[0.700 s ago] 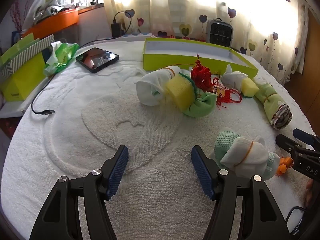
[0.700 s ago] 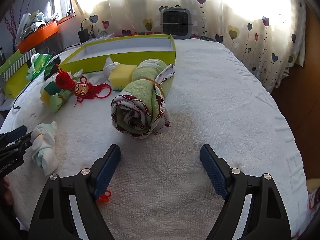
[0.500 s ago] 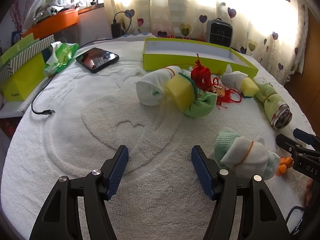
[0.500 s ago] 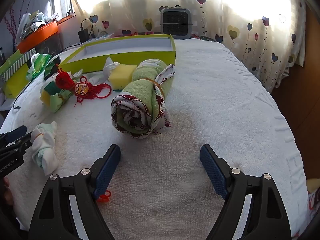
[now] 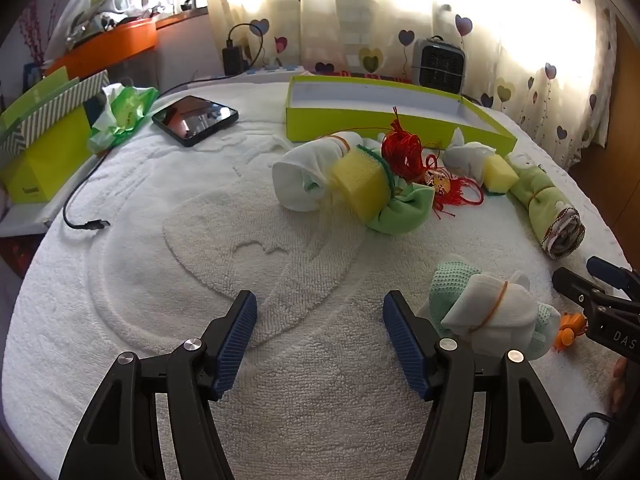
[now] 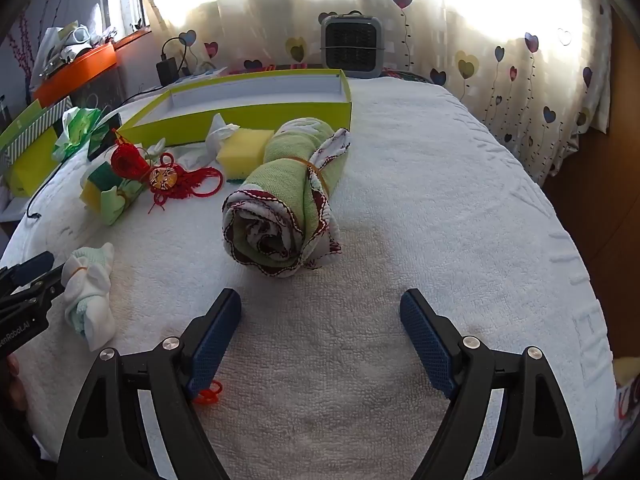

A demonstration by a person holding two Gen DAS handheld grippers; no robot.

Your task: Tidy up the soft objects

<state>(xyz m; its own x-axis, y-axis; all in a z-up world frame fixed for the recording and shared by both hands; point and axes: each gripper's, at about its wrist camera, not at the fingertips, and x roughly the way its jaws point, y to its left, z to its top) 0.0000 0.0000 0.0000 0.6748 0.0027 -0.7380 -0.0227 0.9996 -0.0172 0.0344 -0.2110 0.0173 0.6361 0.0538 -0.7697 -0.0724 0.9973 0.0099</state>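
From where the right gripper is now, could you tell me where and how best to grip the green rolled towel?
Grip the green rolled towel across its middle, near the rubber band, where the roll looks tightest. It lies with its spiral end facing the open right gripper, so come straight forward and down, one finger on each long side. Avoid the loose white-edged flap.

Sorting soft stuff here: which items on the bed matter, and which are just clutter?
Job: green rolled towel; white-and-mint bundle; white-and-green bundle; yellow sponge; green tray.

Clutter: tablet; cable; red tassel charm; heater.
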